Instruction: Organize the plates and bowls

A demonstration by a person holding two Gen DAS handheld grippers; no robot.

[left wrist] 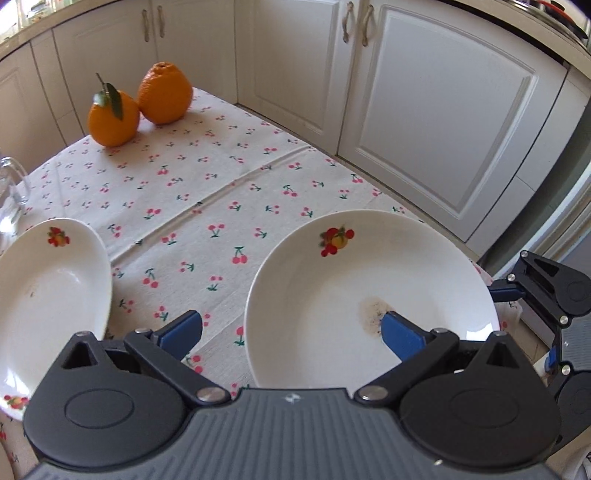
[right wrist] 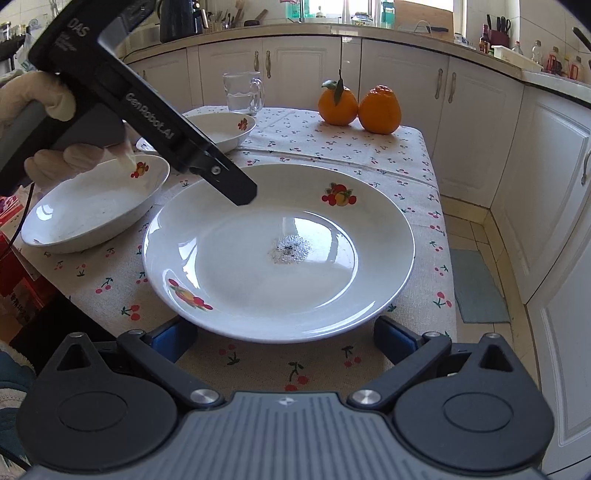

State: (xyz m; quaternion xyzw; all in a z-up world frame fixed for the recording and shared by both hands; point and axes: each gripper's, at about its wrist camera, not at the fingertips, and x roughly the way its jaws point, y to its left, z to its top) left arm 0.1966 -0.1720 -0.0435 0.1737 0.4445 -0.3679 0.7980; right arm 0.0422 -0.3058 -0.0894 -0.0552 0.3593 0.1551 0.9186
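With both the left gripper and the right gripper spread wide around the large plate lying flat mid-table, a shallow pinch on its glossy rim probably slips, knocking the neighbouring bowl.

Kitchen | white panelled cabinets along walls | beige tiled floor | sunlit window | cluttered countertop
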